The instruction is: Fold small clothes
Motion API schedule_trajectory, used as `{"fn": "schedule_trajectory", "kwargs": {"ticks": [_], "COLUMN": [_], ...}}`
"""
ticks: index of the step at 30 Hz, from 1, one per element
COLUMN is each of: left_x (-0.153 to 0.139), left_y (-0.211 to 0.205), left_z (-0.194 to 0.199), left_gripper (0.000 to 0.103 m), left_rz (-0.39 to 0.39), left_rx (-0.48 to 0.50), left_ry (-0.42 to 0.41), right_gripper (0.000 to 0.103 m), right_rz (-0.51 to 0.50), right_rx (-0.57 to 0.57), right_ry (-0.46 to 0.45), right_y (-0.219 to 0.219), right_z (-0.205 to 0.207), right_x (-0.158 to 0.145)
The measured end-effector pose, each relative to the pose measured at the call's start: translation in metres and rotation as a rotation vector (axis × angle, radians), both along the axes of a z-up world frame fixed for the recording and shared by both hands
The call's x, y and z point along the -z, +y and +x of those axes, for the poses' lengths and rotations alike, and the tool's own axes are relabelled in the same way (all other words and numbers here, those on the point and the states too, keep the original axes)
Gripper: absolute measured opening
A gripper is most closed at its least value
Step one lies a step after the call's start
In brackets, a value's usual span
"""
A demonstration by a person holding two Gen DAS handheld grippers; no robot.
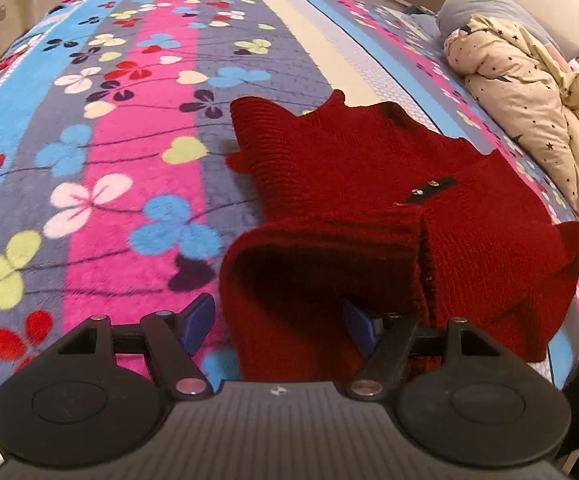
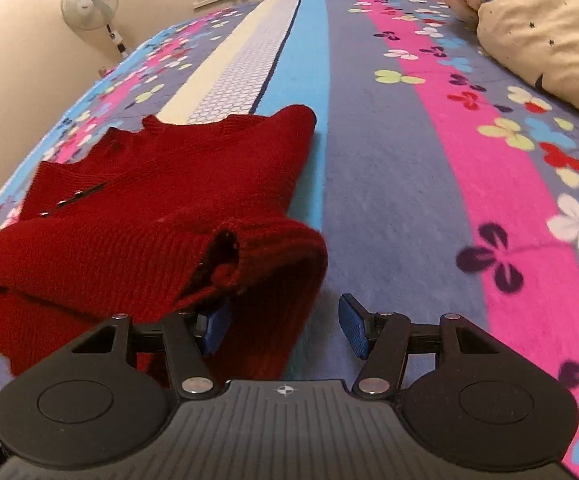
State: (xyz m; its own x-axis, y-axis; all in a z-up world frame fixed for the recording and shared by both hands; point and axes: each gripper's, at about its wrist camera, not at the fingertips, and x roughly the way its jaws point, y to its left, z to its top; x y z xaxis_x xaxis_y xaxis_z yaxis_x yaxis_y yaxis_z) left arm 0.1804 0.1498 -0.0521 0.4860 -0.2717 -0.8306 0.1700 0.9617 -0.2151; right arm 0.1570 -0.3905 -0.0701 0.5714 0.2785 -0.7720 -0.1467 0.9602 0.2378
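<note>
Red knit sweater on the floral bed

The sweater (image 1: 353, 184), partly folded, lies left of the star-print quilt (image 1: 529, 120). Left tool (image 1: 279, 322) and right tool (image 2: 285, 326) stand wide, its hem draped loosely between their pads.

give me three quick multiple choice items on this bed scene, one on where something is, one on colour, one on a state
1. The cream star-print quilt lies:
A. bunched at the bed's edge
B. beneath the jumper
C. on the floor

2. The knitted jumper is:
A. navy
B. dark red
C. white

3. The right gripper has its fingers:
A. spread apart
B. pinched flat together
C. missing

Answers:
1 A, it sits heaped beside the floral striped blanket.
2 B, the ribbed knit is red in both views.
3 A, a wide gap separates the blue fingers, with the jumper's edge lying over one.
</note>
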Motion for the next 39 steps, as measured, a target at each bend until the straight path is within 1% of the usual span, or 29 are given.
{"fn": "schedule_trajectory", "kwargs": {"ticks": [2, 4, 7, 10, 13, 14, 15, 16, 17, 18, 19, 20, 21, 23, 24, 25, 26, 27, 28, 29, 30, 31, 32, 33, 35, 37, 38, 39], "left_x": [0.001, -0.001, -0.001, 0.004, 0.009, 0.009, 0.009, 0.009, 0.007, 0.005, 0.001, -0.005, -0.009, -0.014, -0.012, -0.009, -0.004, 0.003, 0.01, 0.014, 0.016, 0.017, 0.019, 0.02, 0.023, 0.025, 0.026, 0.025], "left_y": [-0.005, -0.006, -0.002, 0.006, 0.009, 0.009, 0.009, 0.009, 0.009, 0.008, 0.01, 0.017, 0.026, 0.051, 0.055, 0.057, 0.055, 0.052, 0.049, 0.048, 0.048, 0.047, 0.047, 0.048, 0.046, 0.043, 0.041, 0.038], "left_z": [0.006, 0.013, 0.025, 0.039, 0.048, 0.049, 0.05, 0.05, 0.05, 0.048, 0.047, 0.046, 0.045, 0.043, 0.043, 0.044, 0.046, 0.049, 0.053, 0.054, 0.056, 0.057, 0.058, 0.058, 0.062, 0.065, 0.064, 0.065], "left_gripper": [0.077, 0.077, 0.079, 0.081, 0.081, 0.077, 0.061, 0.049, 0.028, 0.017, 0.014, 0.011, 0.01, 0.009, 0.009, 0.009, 0.009, 0.01, 0.011, 0.015, 0.031, 0.04, 0.051, 0.053, 0.053, 0.051, 0.04, 0.018], "left_rz": [-0.003, -0.017, -0.074, -0.137, -0.168, -0.173, -0.187, -0.206, -0.205, -0.194, -0.19, -0.208, -0.241, -0.342, -0.351, -0.331, -0.306, -0.287, -0.286, -0.299, -0.306, -0.313, -0.319, -0.325, -0.335, -0.317, -0.306, -0.295], "left_rx": [-0.005, -0.02, -0.071, -0.134, -0.153, -0.154, -0.147, -0.13, -0.118, -0.109, -0.109, -0.141, -0.186, -0.306, -0.34, -0.369, -0.377, -0.374, -0.367, -0.357, -0.352, -0.348, -0.349, -0.35, -0.344, -0.336, -0.328, -0.317], "left_ry": [-0.013, -0.037, -0.057, -0.049, -0.036, -0.04, -0.047, -0.053, -0.063, -0.079, -0.105, -0.141, -0.169, -0.206, -0.204, -0.187, -0.155, -0.107, -0.057, -0.032, -0.018, -0.014, -0.012, -0.008, 0.011, 0.013, 0.009, 0.001], "right_gripper": [0.059, 0.059, 0.059, 0.06, 0.06, 0.06, 0.06, 0.06, 0.056, 0.041, 0.033, 0.02, 0.018, 0.016, 0.012, 0.012, 0.012, 0.013, 0.013, 0.018, 0.023, 0.026, 0.036, 0.043, 0.046, 0.046, 0.046, 0.032], "right_rz": [0.002, 0.02, 0.11, 0.178, 0.214, 0.222, 0.228, 0.233, 0.235, 0.235, 0.241, 0.241, 0.241, 0.296, 0.335, 0.356, 0.353, 0.332, 0.307, 0.288, 0.279, 0.269, 0.259, 0.259, 0.273, 0.275, 0.263, 0.248], "right_rx": [0.019, 0.061, 0.153, 0.222, 0.254, 0.262, 0.267, 0.271, 0.271, 0.268, 0.253, 0.247, 0.244, 0.265, 0.287, 0.318, 0.351, 0.38, 0.396, 0.399, 0.396, 0.397, 0.393, 0.393, 0.403, 0.402, 0.397, 0.386], "right_ry": [-0.009, -0.046, -0.067, -0.042, -0.018, -0.014, -0.011, -0.01, -0.014, -0.024, -0.041, -0.067, -0.095, -0.17, -0.194, -0.205, -0.188, -0.143, -0.095, -0.049, -0.019, -0.023, -0.029, -0.026, -0.002, -0.001, -0.008, -0.016], "right_y": [0.005, 0.008, 0.002, -0.002, -0.003, -0.004, -0.004, -0.004, -0.004, -0.002, -0.001, 0.0, 0.001, -0.003, -0.007, -0.011, -0.014, -0.015, -0.014, -0.012, -0.01, -0.008, -0.008, -0.008, -0.011, -0.012, -0.012, -0.01], "right_z": [0.009, 0.017, 0.028, 0.038, 0.044, 0.045, 0.045, 0.045, 0.046, 0.046, 0.045, 0.043, 0.041, 0.037, 0.035, 0.035, 0.038, 0.042, 0.046, 0.05, 0.053, 0.053, 0.053, 0.053, 0.053, 0.052, 0.051, 0.05], "right_x": [-0.002, -0.007, -0.012, -0.008, -0.004, -0.003, -0.002, -0.001, -0.002, -0.003, -0.006, -0.01, -0.015, -0.025, -0.027, -0.027, -0.024, -0.017, -0.011, -0.004, 0.0, 0.0, -0.002, -0.001, 0.003, 0.002, 0.002, 0.0]}}
